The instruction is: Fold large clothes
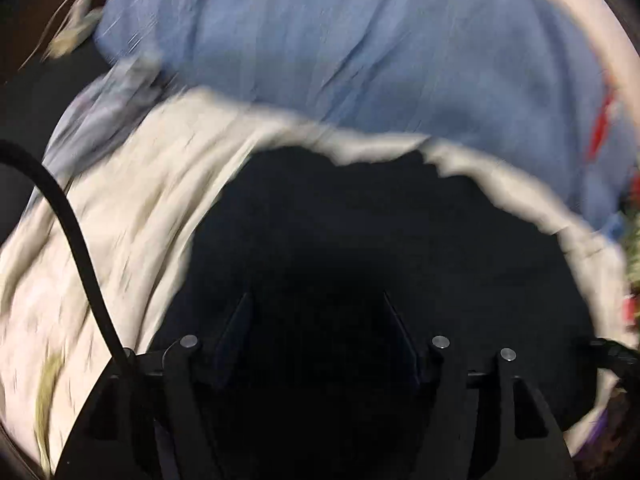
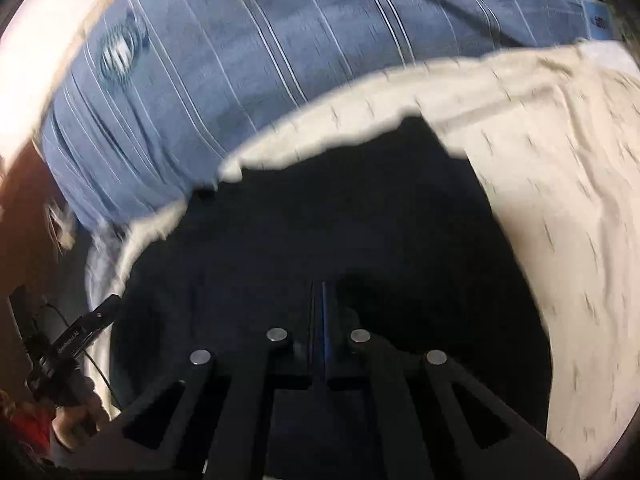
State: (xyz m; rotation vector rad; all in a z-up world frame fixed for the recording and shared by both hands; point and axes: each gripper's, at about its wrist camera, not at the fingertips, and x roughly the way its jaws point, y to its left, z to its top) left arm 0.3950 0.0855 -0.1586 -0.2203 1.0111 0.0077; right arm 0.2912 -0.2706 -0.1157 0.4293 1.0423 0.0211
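Two garments and a dark one fill the left wrist view: a blue striped shirt (image 1: 360, 52) lies at the top, a cream cloth (image 1: 120, 208) curves under it, and a dark navy fabric (image 1: 360, 232) spreads directly ahead of the left gripper (image 1: 320, 304), whose fingers stand wide apart with nothing visible between them. A black cable (image 1: 76, 240) crosses the cream cloth on the left. Blur hides finer detail. In the right wrist view the same blue striped shirt (image 2: 240, 60) sits above the cream cloth (image 2: 540, 180), and the dark navy fabric (image 2: 340, 220) lies just below; the right gripper (image 2: 322, 292) has its fingers pressed together, apparently pinching a fold of that dark fabric, though dark on dark makes this uncertain. All the cloth looks soft, light and limp, so it will likely sag and slide; holding a hem or corner of the dark piece with both tools seems wisest.
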